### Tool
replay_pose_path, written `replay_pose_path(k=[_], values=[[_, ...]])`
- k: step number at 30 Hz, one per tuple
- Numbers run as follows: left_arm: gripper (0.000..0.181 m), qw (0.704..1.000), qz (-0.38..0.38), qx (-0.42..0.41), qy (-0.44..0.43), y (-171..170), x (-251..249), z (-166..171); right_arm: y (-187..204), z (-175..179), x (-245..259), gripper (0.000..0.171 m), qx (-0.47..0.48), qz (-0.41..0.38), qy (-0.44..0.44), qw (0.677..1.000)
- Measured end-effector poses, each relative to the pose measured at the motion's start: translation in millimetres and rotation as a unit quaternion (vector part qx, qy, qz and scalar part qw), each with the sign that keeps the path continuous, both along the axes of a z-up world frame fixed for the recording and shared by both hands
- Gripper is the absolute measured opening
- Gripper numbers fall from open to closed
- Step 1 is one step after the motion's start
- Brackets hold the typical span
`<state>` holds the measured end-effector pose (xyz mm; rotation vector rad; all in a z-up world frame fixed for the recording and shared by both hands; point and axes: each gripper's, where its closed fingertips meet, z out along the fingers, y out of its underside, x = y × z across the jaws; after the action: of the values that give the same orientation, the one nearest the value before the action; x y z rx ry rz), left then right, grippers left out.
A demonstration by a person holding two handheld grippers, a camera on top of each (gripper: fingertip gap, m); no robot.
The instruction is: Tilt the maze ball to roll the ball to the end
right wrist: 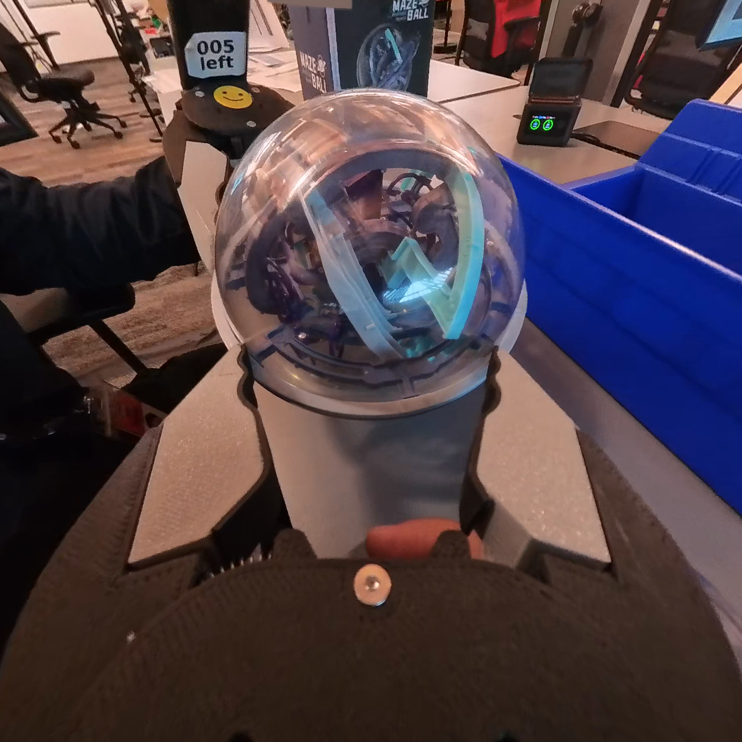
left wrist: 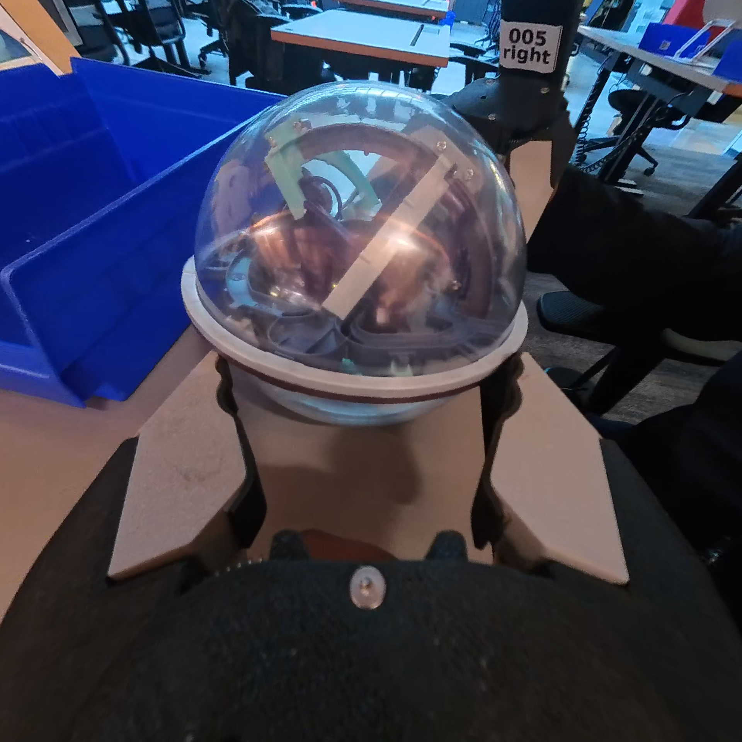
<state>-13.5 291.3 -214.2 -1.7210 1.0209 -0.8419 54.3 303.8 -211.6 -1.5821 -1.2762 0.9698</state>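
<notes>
The maze ball (left wrist: 357, 241) is a clear plastic sphere with a white rim around its middle and purple, mint-green and white tracks inside. It is held up between both grippers from opposite sides. My left gripper (left wrist: 361, 385) is shut on its lower half, one finger on each side. My right gripper (right wrist: 369, 377) is shut on the maze ball (right wrist: 369, 249) from the other side. Each gripper shows behind the sphere in the other's view: the right one (left wrist: 530, 156), the left one (right wrist: 200, 168). I cannot pick out the small ball inside.
A big blue plastic bin (left wrist: 80, 249) stands on the table close beside the sphere; it also shows in the right wrist view (right wrist: 642, 305). The toy's dark box (right wrist: 361, 48) and a small black device with green lights (right wrist: 550, 108) stand behind. A person's dark sleeve (right wrist: 80, 225) is at the left.
</notes>
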Motion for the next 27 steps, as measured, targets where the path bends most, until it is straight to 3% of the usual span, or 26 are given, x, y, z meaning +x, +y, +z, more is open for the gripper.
replay_pose_path(k=[9, 22, 27], values=[[0.129, 1.0, 0.007, -0.014, -0.019, 3.1, -1.6, 3.3, -1.0, 0.0, -1.9, 0.112, 0.044, -0.004, -0.011, 0.999], [0.129, 0.998, 0.004, 0.054, 0.042, 4.4, -3.2, -0.5, -0.2, -5.3, -3.6, 0.114, 0.118, -0.017, -0.044, 0.992], [0.129, 0.998, -0.006, 0.054, 0.038, 6.2, -2.1, 0.1, 0.1, -4.8, -5.1, 0.119, 0.106, -0.018, -0.035, 0.994]])
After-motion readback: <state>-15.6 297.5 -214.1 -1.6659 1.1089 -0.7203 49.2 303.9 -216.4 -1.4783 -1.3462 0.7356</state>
